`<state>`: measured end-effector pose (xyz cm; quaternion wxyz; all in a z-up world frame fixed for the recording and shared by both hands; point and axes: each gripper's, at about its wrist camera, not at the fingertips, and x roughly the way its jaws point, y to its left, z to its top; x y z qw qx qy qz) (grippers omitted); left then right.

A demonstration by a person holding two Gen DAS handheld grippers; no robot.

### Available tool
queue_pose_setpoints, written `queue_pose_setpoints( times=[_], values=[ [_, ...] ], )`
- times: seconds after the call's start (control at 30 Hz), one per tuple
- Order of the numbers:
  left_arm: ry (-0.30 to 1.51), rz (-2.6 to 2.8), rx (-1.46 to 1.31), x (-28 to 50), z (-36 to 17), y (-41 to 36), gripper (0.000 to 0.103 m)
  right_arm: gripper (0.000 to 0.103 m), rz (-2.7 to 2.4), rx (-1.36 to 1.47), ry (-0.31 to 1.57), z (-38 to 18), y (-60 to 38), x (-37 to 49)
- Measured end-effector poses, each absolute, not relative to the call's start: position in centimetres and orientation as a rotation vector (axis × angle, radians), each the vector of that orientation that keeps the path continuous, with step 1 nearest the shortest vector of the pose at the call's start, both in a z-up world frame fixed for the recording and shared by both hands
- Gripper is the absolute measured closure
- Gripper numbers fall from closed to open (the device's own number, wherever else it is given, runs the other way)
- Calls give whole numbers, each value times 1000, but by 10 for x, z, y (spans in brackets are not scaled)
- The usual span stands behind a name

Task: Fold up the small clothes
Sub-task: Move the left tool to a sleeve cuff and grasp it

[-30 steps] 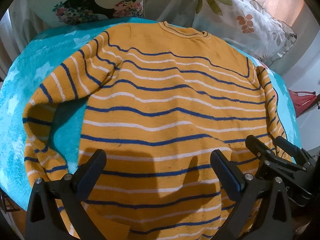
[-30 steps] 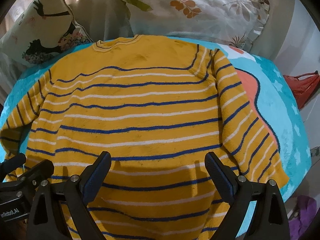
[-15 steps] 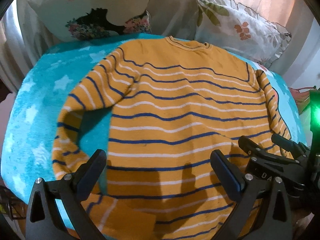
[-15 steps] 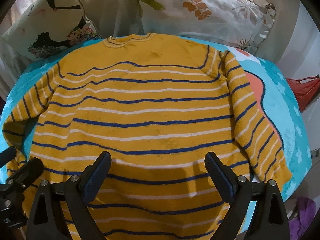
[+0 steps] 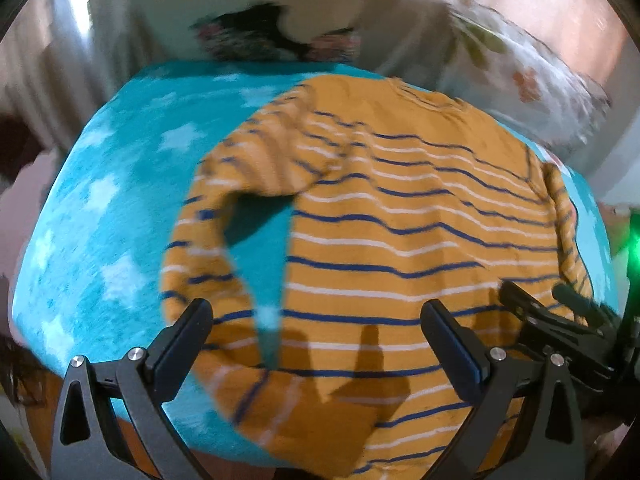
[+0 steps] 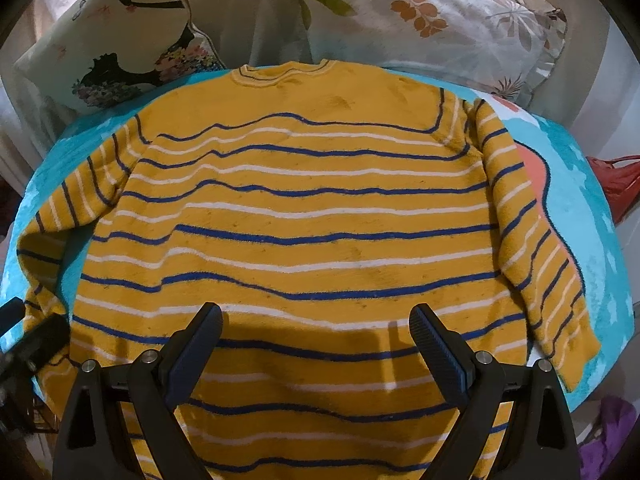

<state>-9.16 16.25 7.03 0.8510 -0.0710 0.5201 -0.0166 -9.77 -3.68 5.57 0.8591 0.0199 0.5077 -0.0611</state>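
Lying flat on teal blanket, striped sweater beneath left tongs and right tongs, both apart.

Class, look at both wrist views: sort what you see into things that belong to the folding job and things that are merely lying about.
Belongs to the job:
striped sweater
left gripper, jaws open
right gripper, jaws open
turquoise blanket under the sweater

Just lying about:
bird-print pillow
leaf-print pillow
red bag
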Motion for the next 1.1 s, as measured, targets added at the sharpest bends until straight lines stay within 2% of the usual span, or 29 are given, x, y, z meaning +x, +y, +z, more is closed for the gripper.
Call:
queue_pose_setpoints(
  times=[0.27,0.33,0.37,0.4,0.43,0.47,0.5,0.57,0.73,0.83,0.97,1.1],
  values=[
    [1211,67,-300,-101,34,228,0,6,-121,53,1087,50,-39,-96],
    [1253,11,-366,-103,22,228,4,6,-122,58,1090,49,-39,-94],
    [1277,-16,-394,-103,16,226,18,6,-121,58,1091,49,-38,-93],
    [1283,-14,-387,-102,15,223,27,6,-116,55,1091,49,-37,-92],
    [1262,-2,-339,-103,19,219,39,6,-116,54,1094,49,-35,-91],
    [1265,-22,-322,-102,20,216,77,6,-112,50,1093,49,-34,-91],
    [1280,-24,-309,-99,21,217,90,6,-108,45,1091,49,-32,-90],
    [1271,-15,-355,-98,24,232,93,6,-106,41,1089,49,-31,-89],
    [1187,321,-203,-87,47,300,93,6,-126,56,1087,49,-39,-88],
    [1139,503,-187,-78,61,351,77,6,-138,70,1096,47,-44,-86],
    [1054,672,-192,-74,77,403,70,6,-138,68,1106,45,-44,-85],
    [1013,620,-337,-87,83,433,49,6,-128,48,1106,44,-38,-84]
  ],
)
